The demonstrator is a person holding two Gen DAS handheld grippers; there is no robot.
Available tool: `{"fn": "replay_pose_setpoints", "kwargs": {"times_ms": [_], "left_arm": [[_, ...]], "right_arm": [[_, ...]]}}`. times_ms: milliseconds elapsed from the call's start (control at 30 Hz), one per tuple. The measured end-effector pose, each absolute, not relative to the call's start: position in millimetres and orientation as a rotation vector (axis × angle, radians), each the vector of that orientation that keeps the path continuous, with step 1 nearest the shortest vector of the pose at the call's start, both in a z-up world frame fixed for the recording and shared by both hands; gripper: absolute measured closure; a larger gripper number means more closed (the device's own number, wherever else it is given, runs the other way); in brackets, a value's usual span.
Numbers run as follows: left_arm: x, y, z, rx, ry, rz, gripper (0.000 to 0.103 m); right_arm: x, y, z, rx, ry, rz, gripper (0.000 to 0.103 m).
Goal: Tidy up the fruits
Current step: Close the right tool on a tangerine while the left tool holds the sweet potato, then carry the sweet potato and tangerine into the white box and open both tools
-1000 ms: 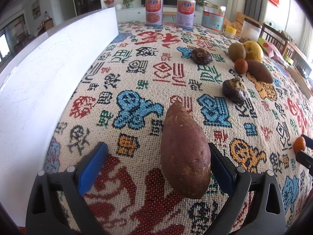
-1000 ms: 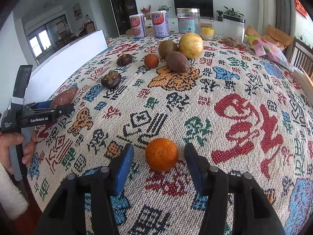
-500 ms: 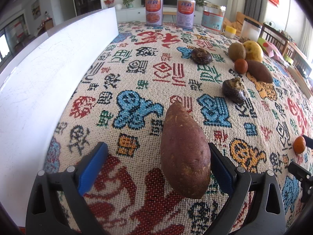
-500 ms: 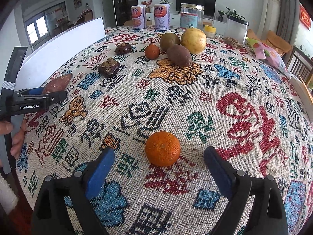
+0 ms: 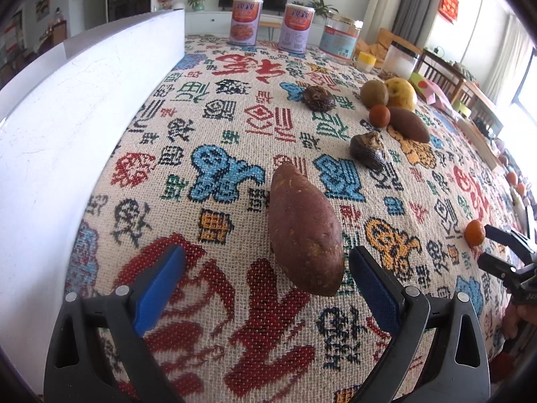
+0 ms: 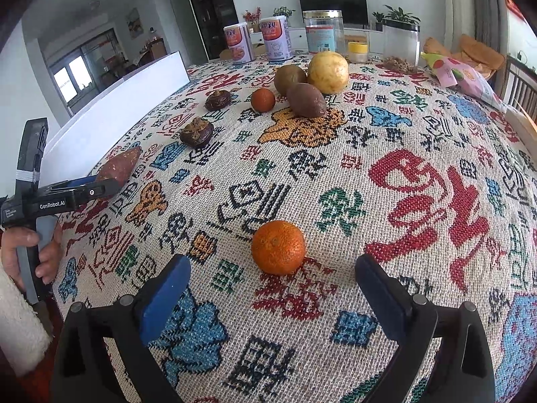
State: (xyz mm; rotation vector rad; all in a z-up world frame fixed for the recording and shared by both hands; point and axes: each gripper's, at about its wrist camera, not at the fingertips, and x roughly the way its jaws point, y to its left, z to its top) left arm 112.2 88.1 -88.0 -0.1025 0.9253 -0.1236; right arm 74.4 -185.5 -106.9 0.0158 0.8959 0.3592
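A reddish-brown sweet potato [image 5: 303, 231] lies on the patterned tablecloth [image 5: 235, 127] between the fingers of my open left gripper [image 5: 265, 280], close to its right finger; whether they touch I cannot tell. An orange tangerine [image 6: 278, 247] lies just ahead of my open right gripper [image 6: 270, 294], not touching it. At the far side sits a cluster: a yellow fruit [image 6: 328, 72], a brown-green fruit [image 6: 290, 79], a second sweet potato [image 6: 306, 100] and a small tangerine [image 6: 262, 99]. Two dark wrinkled fruits [image 6: 196, 132] [image 6: 218, 100] lie to the left of it.
A white board [image 5: 67, 127] runs along the table's left edge. Two cans [image 5: 246, 20], a jar [image 5: 340, 38], a small yellow pot [image 6: 357, 52] and a clear container [image 6: 401, 42] stand at the far edge. A snack bag [image 6: 463, 79] lies at the far right.
My right gripper has opened wide and drawn back a little from the tangerine, which stays on the cloth. My left gripper and the sweet potato have not moved.
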Motion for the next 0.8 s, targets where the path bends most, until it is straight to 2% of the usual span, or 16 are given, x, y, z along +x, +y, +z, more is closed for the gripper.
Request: {"fn": "replay_pose_setpoints", "kwargs": {"times_ms": [67,200,233,267,333,367,467,600,700,800], "left_arm": [[116,82,-89,-0.079,0.933,-0.111,0.005],[125,75,-86,-0.097,0.946,-0.109,0.006],[125,74,-85,-0.109,0.947,-0.111,0.01],[126,73,-84,-0.114,0.951,-0.113,0.035],[125,70,-82,-0.092,0.954,-0.108,0.061],[124,70,-82,-0.095,0.957,-0.106,0.062],[115,81,-75,-0.201,0.979,-0.119,0.062],[94,113,-18,-0.406,0.929,-0.186,0.062],[79,152,38,-0.456,0.819,-0.156,0.062],[80,206,69,-0.47,0.765,-0.048,0.061]], "right_arm": [[76,-187,-107,-0.01,0.902,0.332,0.01],[88,-172,-103,-0.063,0.925,0.343,0.031],[90,-166,-102,-0.079,0.931,0.349,0.033],[92,-160,-103,-0.098,0.945,0.342,0.043],[94,-156,-104,-0.129,0.955,0.292,0.057],[93,-157,-103,-0.121,0.963,0.277,0.071],[87,-162,-99,-0.059,0.985,0.288,0.073],[81,-148,-81,0.002,1.003,0.381,0.073],[90,-109,-47,0.038,0.977,0.518,0.073],[104,-45,-2,0.027,0.915,0.686,0.073]]}}
